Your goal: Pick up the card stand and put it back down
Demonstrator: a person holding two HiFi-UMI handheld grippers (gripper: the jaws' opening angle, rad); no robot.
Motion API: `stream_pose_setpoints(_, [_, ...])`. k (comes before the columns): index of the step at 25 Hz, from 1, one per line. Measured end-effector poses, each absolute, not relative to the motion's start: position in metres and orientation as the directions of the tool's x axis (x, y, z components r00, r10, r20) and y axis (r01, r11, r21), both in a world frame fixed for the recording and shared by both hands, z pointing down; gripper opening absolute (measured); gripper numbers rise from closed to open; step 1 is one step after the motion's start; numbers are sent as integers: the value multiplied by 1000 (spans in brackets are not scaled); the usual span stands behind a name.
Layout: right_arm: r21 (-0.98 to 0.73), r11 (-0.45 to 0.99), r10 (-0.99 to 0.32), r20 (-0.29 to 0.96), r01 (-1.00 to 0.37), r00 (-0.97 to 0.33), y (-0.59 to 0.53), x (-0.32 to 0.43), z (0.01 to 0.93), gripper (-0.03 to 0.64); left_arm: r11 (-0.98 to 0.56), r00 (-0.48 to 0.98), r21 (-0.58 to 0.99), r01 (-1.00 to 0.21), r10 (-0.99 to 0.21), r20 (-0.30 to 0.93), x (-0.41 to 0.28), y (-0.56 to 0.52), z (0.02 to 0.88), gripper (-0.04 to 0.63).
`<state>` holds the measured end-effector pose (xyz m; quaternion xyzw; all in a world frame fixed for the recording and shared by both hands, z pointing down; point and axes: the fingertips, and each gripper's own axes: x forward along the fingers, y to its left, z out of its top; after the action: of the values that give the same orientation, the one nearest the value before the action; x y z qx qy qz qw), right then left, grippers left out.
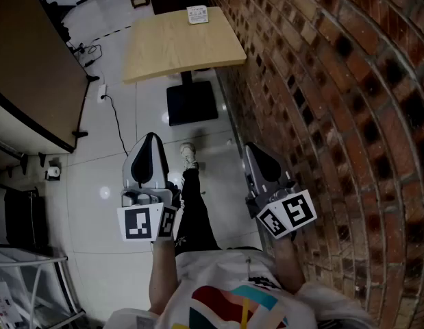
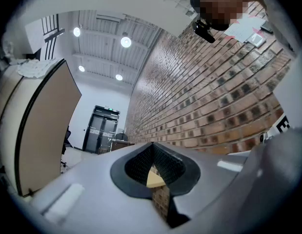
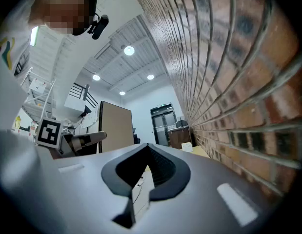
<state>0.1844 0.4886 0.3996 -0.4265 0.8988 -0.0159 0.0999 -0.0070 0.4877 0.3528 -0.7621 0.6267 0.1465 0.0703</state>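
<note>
The small white card stand (image 1: pixel 197 14) sits at the far edge of the pale wooden square table (image 1: pixel 184 46), beside the red brick wall (image 1: pixel 335 81). It is well apart from both grippers. The left gripper (image 1: pixel 151 141) and right gripper (image 1: pixel 255 149) have their fingers closed together, holding nothing.

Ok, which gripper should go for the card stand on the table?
Right, narrowly. The card stand sits far down the table near the brick wall, and the right gripper is on that wall's side. The left gripper is about as far off. Both are shut.
</note>
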Motion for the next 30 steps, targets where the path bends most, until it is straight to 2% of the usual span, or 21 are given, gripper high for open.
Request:
stream_pose_setpoints(3, [-114,633,-769,-205,-766,-605,356,151,403,3,-207,181,48,-977,-929,-323,-44,352,359,3])
stream_pose_setpoints(6, [-122,631,-770,-214,-766,-601,218,115,395,3,-204,191,18,-979,-940,-284,-81,212,366,3])
stream_pose_setpoints(12, [-141,578,-811,-212,-804,-546,13,58,352,3,-232,219,11,-973,-929,-299,-141,16,310,3])
stream_pose_setpoints(18, [-178,573,-820,-137,-800,-556,-82,40,364,3,-145,120,68,-987,-950,-288,-183,-71,313,3])
stream_pose_setpoints(21, [-192,528,-849,-119,-827,-514,-122,45,372,3,-111,84,80,-991,-955,-283,-193,-100,313,3])
stream_pose_setpoints(26, [-143,485,-874,-37,-863,-485,-175,48,391,3,-84,56,96,-992,-962,-268,-198,-138,315,2])
stream_pose_setpoints(30, [-148,502,-861,5,-852,-508,-204,43,405,53,-63,34,105,-992,-966,-257,-196,-160,319,3])
